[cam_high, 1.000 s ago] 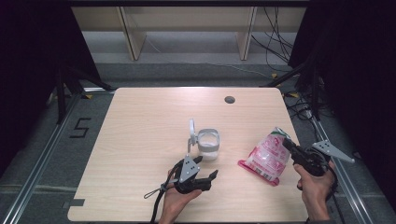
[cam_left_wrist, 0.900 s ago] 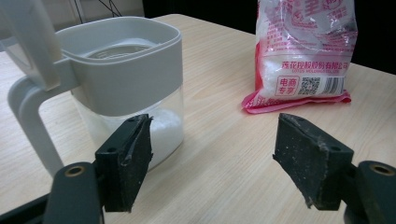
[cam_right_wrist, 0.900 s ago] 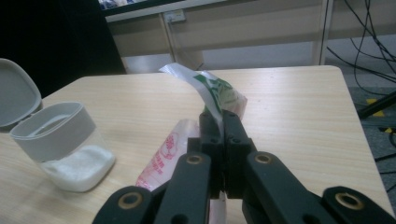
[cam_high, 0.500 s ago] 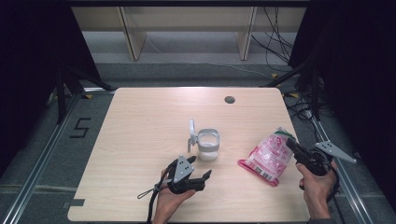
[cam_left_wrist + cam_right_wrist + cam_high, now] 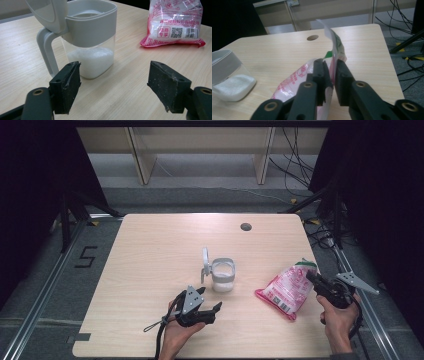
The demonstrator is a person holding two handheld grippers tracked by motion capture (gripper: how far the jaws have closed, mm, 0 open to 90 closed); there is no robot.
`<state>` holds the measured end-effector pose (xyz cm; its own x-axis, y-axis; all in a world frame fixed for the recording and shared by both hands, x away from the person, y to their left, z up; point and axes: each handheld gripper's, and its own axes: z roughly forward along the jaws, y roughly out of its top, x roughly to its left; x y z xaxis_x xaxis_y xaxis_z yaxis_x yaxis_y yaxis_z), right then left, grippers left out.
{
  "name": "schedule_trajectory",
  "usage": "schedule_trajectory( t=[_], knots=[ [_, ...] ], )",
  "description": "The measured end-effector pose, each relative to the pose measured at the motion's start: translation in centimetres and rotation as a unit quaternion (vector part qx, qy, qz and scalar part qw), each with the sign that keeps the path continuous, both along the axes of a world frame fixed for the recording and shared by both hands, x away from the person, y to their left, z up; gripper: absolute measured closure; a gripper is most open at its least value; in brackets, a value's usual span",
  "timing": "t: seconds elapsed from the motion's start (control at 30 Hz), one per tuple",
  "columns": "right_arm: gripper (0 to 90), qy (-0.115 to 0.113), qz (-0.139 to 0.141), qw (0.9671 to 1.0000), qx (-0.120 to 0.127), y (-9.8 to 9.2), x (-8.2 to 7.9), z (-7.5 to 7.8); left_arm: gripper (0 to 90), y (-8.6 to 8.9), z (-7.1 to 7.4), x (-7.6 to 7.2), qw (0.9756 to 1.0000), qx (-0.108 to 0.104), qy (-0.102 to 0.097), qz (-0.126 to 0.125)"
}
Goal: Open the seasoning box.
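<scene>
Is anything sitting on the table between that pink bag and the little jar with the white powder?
Nothing visible does. Bare table lies between the pink bag and the jar, whose lid is flipped up on the side away from the bag.

Glossy plastic bag, matt wood table

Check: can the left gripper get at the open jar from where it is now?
Probably yes. The left gripper has its jaws wide open and empty, aimed at the jar, with bare table between them. The pink bag lies off to one side, out of that path.
</scene>
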<state>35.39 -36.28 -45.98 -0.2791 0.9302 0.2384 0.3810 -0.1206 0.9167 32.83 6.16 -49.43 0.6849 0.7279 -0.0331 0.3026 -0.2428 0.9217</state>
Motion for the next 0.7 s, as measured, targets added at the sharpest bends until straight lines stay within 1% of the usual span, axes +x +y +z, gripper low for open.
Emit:
schedule_trajectory(
  t=[0.03, 0.07, 0.1, 0.17, 0.2, 0.23, 0.27, 0.3, 0.33, 0.37, 0.4, 0.43, 0.47, 0.5, 0.53, 0.57, 0.6, 0.63, 0.67, 0.7],
  knots=[
    [76.0, 0.006, 0.003, 1.0000, 0.003, -0.1, 0.0, -0.1, 25.3, 0.1, 0.0, 0.0, 1.0000, 0.003, 0.001, 0.002],
    [74.2, 0.006, -0.003, 1.0000, 0.002, -0.1, 0.0, -0.3, 25.1, 0.1, 0.0, 0.0, 1.0000, 0.004, 0.001, 0.001],
    [72.8, 0.017, -0.006, 0.9998, -0.005, -0.1, -0.1, -0.4, 25.1, 0.2, 0.1, 0.1, 1.0000, 0.008, 0.000, 0.001],
    [69.7, 0.023, -0.011, 0.9997, -0.006, -0.3, -0.2, -0.7, 25.1, 0.3, 0.1, 0.2, 1.0000, 0.003, -0.001, 0.005],
    [68.7, 0.026, -0.014, 0.9996, 0.002, -0.2, -0.4, -0.7, 25.1, 0.5, 0.1, 0.2, 1.0000, 0.005, 0.001, 0.007],
    [68.3, 0.026, -0.010, 0.9996, -0.006, -0.4, -0.5, -0.8, 25.1, 0.6, 0.1, 0.3, 1.0000, 0.003, -0.002, 0.005],
    [66.7, 0.028, -0.016, 0.9995, -0.003, -0.4, -0.6, -0.8, 25.1, 0.7, 0.2, 0.2, 0.9999, 0.003, 0.001, 0.013],
    [64.8, 0.017, -0.003, 0.9998, 0.003, -0.6, -0.6, -0.9, 25.1, 0.8, 0.2, 0.3, 0.9999, 0.004, -0.001, 0.013],
    [62.6, 0.029, -0.016, 0.9994, -0.008, -0.6, -0.8, -0.8, 25.1, 0.9, 0.2, 0.3, 0.9999, 0.003, 0.000, 0.015],
    [60.6, 0.036, -0.025, 0.9990, -0.002, -0.4, -1.0, -0.8, 25.1, 1.0, 0.2, 0.4, 0.9999, 0.005, 0.000, 0.015],
    [60.2, 0.030, -0.022, 0.9993, -0.009, -0.5, -1.0, -0.9, 25.2, 1.1, 0.2, 0.4, 0.9998, 0.009, -0.001, 0.019],
    [58.4, 0.035, -0.018, 0.9992, -0.011, -0.5, -1.1, -1.0, 25.1, 1.1, 0.2, 0.4, 0.9998, 0.008, 0.000, 0.019],
    [56.6, 0.032, -0.015, 0.9993, -0.012, -0.5, -1.1, -1.0, 25.0, 1.1, 0.2, 0.4, 0.9998, 0.009, 0.000, 0.020],
    [54.3, 0.036, -0.020, 0.9990, -0.016, -0.5, -1.2, -0.9, 24.8, 1.2, 0.2, 0.5, 0.9997, 0.011, 0.000, 0.021],
    [52.5, 0.037, -0.025, 0.9990, -0.008, -0.4, -1.4, -0.8, 24.8, 1.2, 0.1, 0.5, 0.9998, 0.009, -0.001, 0.019],
    [51.3, 0.034, -0.025, 0.9990, -0.014, -0.5, -1.4, -0.8, 24.8, 1.2, 0.1, 0.6, 0.9997, 0.014, -0.001, 0.018],
    [51.3, 0.034, -0.031, 0.9988, -0.019, -0.5, -1.6, -0.7, 24.8, 1.2, 0.1, 0.6, 0.9998, 0.011, 0.000, 0.019],
    [52.0, 0.024, -0.012, 0.9995, -0.014, -0.6, -1.7, -0.7, 24.7, 1.2, 0.1, 0.6, 0.9997, 0.012, -0.001, 0.019],
    [51.8, 0.036, 0.002, 0.9993, -0.015, -0.7, -1.9, -0.5, 24.7, 1.3, 0.1, 0.6, 0.9998, 0.012, 0.000, 0.019],
    [51.4, 0.011, -0.029, 0.9994, -0.014, -0.3, -1.9, -0.7, 24.7, 1.3, 0.1, 0.6, 0.9998, 0.011, 0.000, 0.019]
  ],
)
